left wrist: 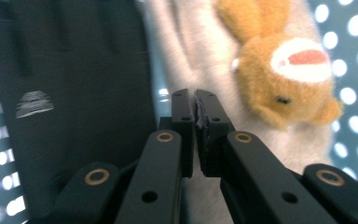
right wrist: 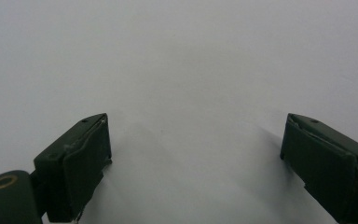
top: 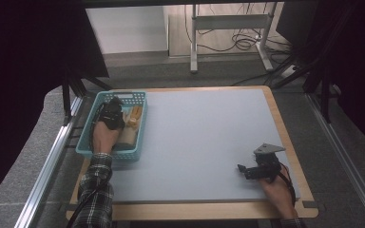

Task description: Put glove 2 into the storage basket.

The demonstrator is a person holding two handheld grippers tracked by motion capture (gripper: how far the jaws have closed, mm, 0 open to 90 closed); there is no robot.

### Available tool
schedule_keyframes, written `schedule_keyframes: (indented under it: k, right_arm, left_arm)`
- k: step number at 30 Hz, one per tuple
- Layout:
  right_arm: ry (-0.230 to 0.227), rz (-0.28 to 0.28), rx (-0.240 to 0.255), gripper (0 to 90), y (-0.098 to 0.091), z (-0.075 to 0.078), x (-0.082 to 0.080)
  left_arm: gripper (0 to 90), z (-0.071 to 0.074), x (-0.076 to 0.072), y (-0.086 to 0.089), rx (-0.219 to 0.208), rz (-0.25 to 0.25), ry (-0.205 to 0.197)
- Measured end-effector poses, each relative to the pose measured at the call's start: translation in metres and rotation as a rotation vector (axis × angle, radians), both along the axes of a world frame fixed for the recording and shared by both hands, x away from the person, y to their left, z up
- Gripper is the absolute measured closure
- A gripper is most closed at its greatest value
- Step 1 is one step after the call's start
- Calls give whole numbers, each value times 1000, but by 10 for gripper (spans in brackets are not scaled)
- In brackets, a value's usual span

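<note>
Left hand-held gripper (left wrist: 196, 100) closed, empty.

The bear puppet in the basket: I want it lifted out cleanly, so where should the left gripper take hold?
On the cream plush body beside the orange bear head, coming straight down from above. The basket walls block side approaches, and loose fabric pinches easier than the rounded head. The left gripper is shut there.

Left tongs (left wrist: 196, 100) jaws closed together, nothing between; right tongs (right wrist: 196, 140) jaws wide apart
</note>
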State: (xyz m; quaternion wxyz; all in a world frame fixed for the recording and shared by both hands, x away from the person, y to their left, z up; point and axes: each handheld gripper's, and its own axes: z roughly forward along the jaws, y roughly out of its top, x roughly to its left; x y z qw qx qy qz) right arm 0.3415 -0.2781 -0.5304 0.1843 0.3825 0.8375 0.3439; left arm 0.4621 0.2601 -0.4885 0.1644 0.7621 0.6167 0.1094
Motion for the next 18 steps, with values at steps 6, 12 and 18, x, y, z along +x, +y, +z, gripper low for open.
schedule_keyframes:
  k: [6, 12, 18]
  right_arm:
    - [0, 0, 0, 81, 0, 0, 0]
    - [-1, 1, 0, 81, 0, 0, 0]
    - [0, 1, 0, 81, 0, 0, 0]
  left_arm:
    - [900, 1, 6, -15, -29, -27, -13]
    - [821, 4, 2, -6, -28, 2, -50]
    - [653, 13, -6, 8, -15, 44, -131]
